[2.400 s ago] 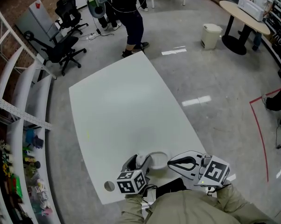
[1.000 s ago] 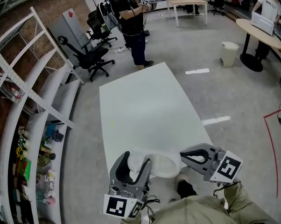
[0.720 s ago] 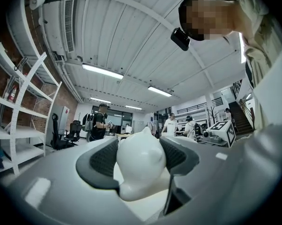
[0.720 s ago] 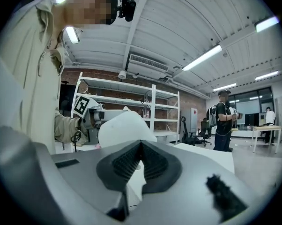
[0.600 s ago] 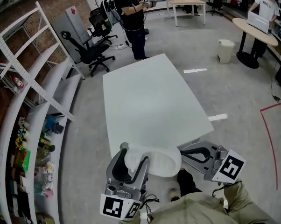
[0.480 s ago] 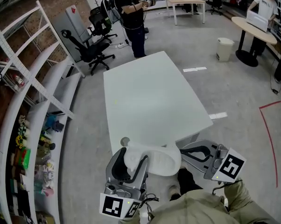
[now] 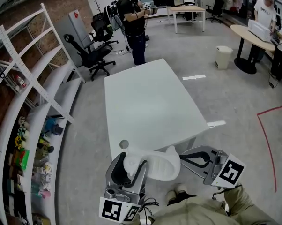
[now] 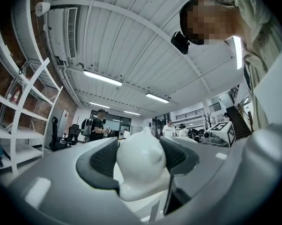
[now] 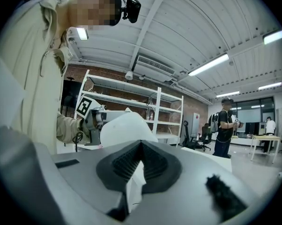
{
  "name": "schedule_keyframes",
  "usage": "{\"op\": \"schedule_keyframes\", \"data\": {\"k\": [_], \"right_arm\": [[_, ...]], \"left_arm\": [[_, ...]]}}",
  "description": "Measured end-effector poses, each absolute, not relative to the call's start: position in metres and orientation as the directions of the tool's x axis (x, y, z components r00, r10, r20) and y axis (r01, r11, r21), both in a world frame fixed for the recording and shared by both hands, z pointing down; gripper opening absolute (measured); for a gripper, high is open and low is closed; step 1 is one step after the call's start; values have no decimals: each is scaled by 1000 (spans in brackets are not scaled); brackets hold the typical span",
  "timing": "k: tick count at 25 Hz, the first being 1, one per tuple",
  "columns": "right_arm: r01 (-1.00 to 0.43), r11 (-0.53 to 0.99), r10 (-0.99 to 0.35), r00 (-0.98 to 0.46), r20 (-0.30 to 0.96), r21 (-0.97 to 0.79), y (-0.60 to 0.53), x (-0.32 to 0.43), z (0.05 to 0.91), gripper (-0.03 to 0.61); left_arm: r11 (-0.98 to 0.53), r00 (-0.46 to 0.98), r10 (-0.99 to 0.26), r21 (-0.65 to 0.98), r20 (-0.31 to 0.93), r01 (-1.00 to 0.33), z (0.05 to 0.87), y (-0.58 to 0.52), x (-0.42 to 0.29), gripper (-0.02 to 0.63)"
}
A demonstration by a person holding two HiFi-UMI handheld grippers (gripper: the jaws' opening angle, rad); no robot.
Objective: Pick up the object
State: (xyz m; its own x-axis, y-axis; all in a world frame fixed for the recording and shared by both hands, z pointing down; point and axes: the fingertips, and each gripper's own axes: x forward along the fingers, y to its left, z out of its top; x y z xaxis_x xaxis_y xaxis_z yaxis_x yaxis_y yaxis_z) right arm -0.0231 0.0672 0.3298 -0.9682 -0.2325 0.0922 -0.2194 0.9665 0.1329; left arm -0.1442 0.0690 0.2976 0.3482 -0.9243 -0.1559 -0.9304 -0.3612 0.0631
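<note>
A white bowl-like object [image 7: 152, 164] with small ear-shaped bumps hangs just off the near edge of the white table [image 7: 150, 102], held from both sides. My left gripper [image 7: 131, 165] is shut on its left part; in the left gripper view the bumped white lump [image 8: 141, 165] fills the gap between the dark pads, where the left gripper [image 8: 141, 158] clamps it. My right gripper [image 7: 181, 158] is shut on the right rim. In the right gripper view the right gripper [image 9: 140, 165] pinches a thin white edge, and the object's body [image 9: 124, 128] rises behind it.
White shelves [image 7: 33, 125] with small items line the left wall. Black office chairs [image 7: 92, 55] and a standing person [image 7: 131, 18] are beyond the table's far end. A bin [image 7: 223, 56] and a round table [image 7: 246, 36] stand at the right. The table has a round hole [image 7: 124, 144] near its front corner.
The white object has come up off the table's near end and moved back toward my body, with both grippers shut on it. The table now lies farther ahead.
</note>
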Motion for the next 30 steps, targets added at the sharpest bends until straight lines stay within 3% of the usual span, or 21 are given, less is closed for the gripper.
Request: {"op": "schedule_keyframes", "data": {"k": [30], "right_arm": [[-267, 955, -277, -959, 66, 126, 48, 7, 323, 3]], "left_arm": [[-394, 386, -910, 24, -152, -919, 285, 44, -114, 284]]}}
